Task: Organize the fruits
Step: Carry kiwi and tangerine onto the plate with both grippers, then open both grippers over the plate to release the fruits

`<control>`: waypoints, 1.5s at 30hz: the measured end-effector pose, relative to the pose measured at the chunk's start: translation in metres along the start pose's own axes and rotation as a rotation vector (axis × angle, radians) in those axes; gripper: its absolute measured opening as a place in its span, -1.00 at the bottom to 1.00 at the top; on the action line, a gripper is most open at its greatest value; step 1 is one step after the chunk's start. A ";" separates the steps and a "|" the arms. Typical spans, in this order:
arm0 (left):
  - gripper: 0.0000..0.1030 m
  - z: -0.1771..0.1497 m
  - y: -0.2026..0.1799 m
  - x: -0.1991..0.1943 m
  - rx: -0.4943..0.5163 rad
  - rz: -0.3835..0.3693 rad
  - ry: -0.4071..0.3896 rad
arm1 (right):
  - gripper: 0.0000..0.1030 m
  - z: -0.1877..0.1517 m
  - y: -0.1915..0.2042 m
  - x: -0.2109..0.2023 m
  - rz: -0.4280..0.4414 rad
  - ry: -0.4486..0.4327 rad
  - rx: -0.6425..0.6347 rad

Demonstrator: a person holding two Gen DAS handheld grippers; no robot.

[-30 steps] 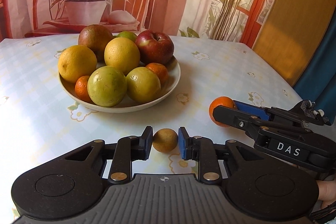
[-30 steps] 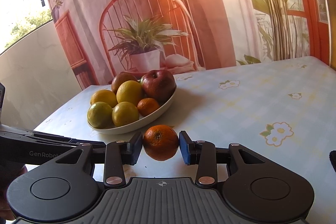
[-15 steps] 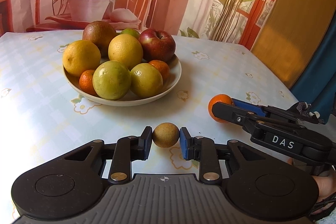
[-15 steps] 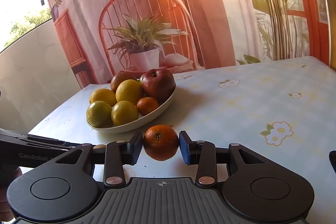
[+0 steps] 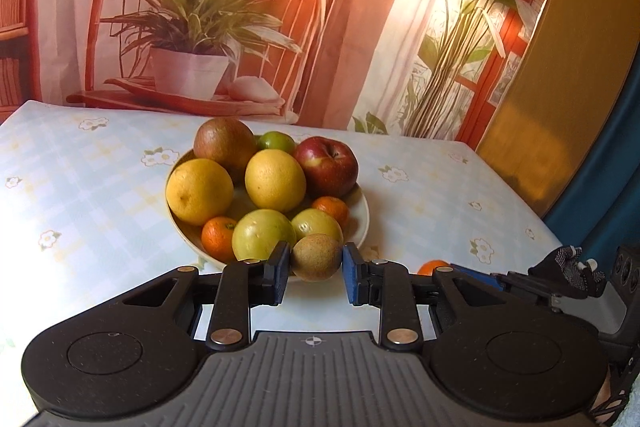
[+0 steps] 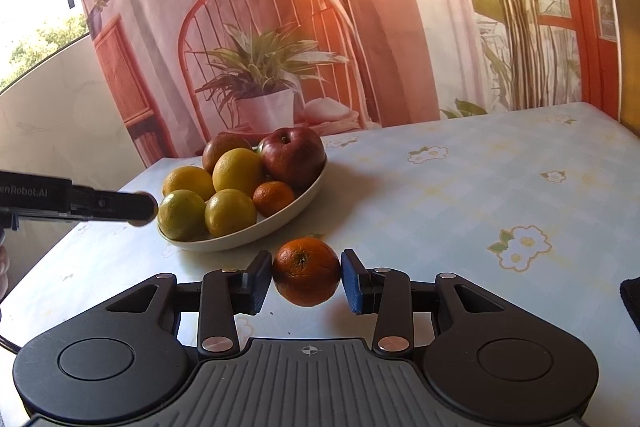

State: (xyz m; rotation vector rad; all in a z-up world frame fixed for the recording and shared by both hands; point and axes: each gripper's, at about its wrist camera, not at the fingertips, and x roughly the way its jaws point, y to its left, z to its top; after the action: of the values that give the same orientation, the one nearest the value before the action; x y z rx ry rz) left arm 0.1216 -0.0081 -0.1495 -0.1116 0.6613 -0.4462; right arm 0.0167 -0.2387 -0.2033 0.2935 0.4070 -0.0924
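Since the earlier frame: left tool (image 5: 315, 277) has lifted and advanced toward the bowl (image 5: 362, 213); right tool (image 6: 306, 277) unchanged. Reading: delivery of the left fruit into the bowl is probably under way.

Item 1, left: left tool, nearly closed, both pads pressed on a small round brown-green fruit (image 5: 316, 257), kind uncertain. Fruit sits before the bowl's near rim, seemingly clear of the table (image 5: 80, 187). Near-spherical; no long axis or stem discernible.

Item 2, centre: shallow bowl, piled with yellow citrus, green citrus, two small mandarins, a red apple (image 5: 326, 165) at far right and a brownish fruit behind.

Item 3, right: right tool, narrowly parted, pads clamped on a mandarin (image 6: 306, 275). Position: near right of the bowl, low over the table. Slightly flattened globe; stem end faces the camera, tilted upward.
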 end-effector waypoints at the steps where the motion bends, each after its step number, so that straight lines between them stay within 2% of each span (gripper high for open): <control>1: -0.42 0.004 0.003 0.001 0.000 0.001 -0.001 | -0.32 0.001 0.000 0.000 -0.003 0.002 -0.003; 6: -0.42 0.021 0.019 0.005 -0.017 -0.008 -0.018 | -0.33 0.006 0.007 -0.001 -0.061 -0.005 -0.007; 9: -0.42 0.027 0.024 0.009 -0.003 -0.011 -0.037 | -0.33 0.018 0.014 0.000 -0.065 -0.005 -0.032; 14: -0.42 0.039 0.038 0.028 -0.050 -0.040 -0.001 | -0.33 0.045 0.030 0.015 -0.076 0.005 -0.098; 19: -0.42 0.050 0.043 0.044 0.013 -0.049 0.007 | -0.33 0.064 0.057 0.038 -0.086 0.007 -0.159; 26: -0.42 0.056 0.055 0.060 0.063 -0.052 0.034 | -0.33 0.077 0.081 0.065 -0.062 0.043 -0.169; 39: -0.42 0.057 0.063 0.073 0.034 -0.052 0.053 | -0.32 0.083 0.088 0.099 -0.032 0.095 -0.037; 41: -0.36 0.058 0.064 0.073 0.026 -0.059 0.060 | -0.31 0.082 0.088 0.100 -0.036 0.097 -0.028; 43: -0.01 0.059 0.064 0.070 0.014 -0.061 0.061 | -0.31 0.082 0.089 0.099 -0.034 0.099 -0.030; 45: 0.15 0.061 0.066 0.066 -0.012 -0.074 0.062 | -0.31 0.083 0.093 0.095 -0.044 0.097 -0.058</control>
State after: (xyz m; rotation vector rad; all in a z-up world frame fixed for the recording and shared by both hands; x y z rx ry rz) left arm 0.2295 0.0199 -0.1549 -0.1341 0.7221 -0.5184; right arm 0.1487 -0.1775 -0.1445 0.2321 0.5113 -0.1090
